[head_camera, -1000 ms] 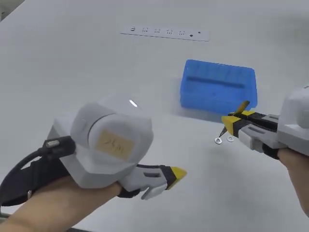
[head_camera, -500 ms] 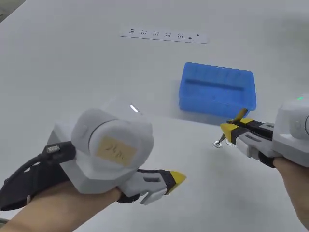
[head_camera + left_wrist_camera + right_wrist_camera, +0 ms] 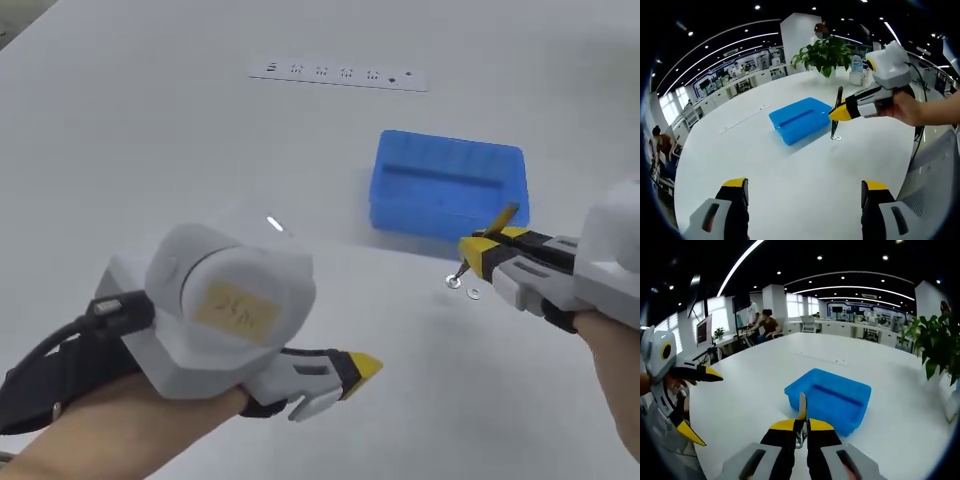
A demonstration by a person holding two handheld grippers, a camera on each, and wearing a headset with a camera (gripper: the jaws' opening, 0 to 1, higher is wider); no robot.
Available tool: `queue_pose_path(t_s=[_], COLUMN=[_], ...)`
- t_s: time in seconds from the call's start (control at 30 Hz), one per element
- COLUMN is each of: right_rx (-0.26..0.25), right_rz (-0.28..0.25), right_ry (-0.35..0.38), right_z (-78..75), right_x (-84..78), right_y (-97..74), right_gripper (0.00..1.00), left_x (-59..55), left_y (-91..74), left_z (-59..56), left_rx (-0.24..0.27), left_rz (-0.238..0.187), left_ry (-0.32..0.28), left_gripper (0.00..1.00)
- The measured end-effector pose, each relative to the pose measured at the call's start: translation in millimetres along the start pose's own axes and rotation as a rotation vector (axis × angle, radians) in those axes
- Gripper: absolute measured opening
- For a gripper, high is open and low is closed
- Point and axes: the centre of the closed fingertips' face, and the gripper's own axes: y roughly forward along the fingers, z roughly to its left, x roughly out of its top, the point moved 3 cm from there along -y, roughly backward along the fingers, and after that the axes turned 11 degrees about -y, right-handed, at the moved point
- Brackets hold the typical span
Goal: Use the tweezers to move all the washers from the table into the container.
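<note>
I am working over a broad white table (image 3: 200, 150) in an open office hall with ceiling light strips, and a leafy plant (image 3: 825, 52) is standing at the table's far edge. A white power strip (image 3: 338, 75) is lying far up the table; its markings are too small to read.

The blue container (image 3: 448, 185) is sitting open on the table, just beyond my right claw. My left claw (image 3: 345, 385) is hovering nearer to me and well apart from the container, and its jaws are standing spread wide with nothing between them in the left gripper view (image 3: 805, 186). A yellow sticker (image 3: 235, 305) on its housing is carrying handwriting I cannot make out.

My right claw (image 3: 475, 255) is pinching the tweezers (image 3: 503, 218), jaws pressed together on them in the right gripper view (image 3: 801, 426). In the head view the tweezers' long axis is slanting from the upper right, over the container's near edge, down to the lower left. In the left gripper view they (image 3: 839, 97) are standing nearly upright with the tips pointing down at the table.

Two small washers (image 3: 455, 283) are lying side by side on the table, just in front of the container's near wall. The tweezer tips are meeting the left one, though I cannot tell whether they are gripping it.
</note>
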Motion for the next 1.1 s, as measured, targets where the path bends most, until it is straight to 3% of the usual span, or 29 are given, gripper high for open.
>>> queue_pose_path(t_s=[0.4,0.77,0.97,1.1], right_rx=[-0.02,-0.066,-0.081,-0.082], right_rz=[-0.044,-0.109,-0.101,-0.076], right_ry=[0.008,0.019,0.0,-0.006], right_z=[-5.8,-27.5,-38.0,-46.6], right_x=[25.7,51.8,51.5,42.3], right_y=[-4.4,10.4,29.2,46.4], right_gripper=[0.03,0.03,0.03,0.04], left_x=[2.5,1.8,2.2,2.0], left_y=[-1.3,-1.8,-1.0,-0.7], left_z=[-0.8,0.7,2.0,2.4], left_rx=[0.001,0.005,0.008,0.007], left_rz=[-0.006,-0.004,-0.003,-0.001], left_ry=[0.007,0.007,0.01,0.008], left_gripper=[0.96,0.96,0.96,0.96])
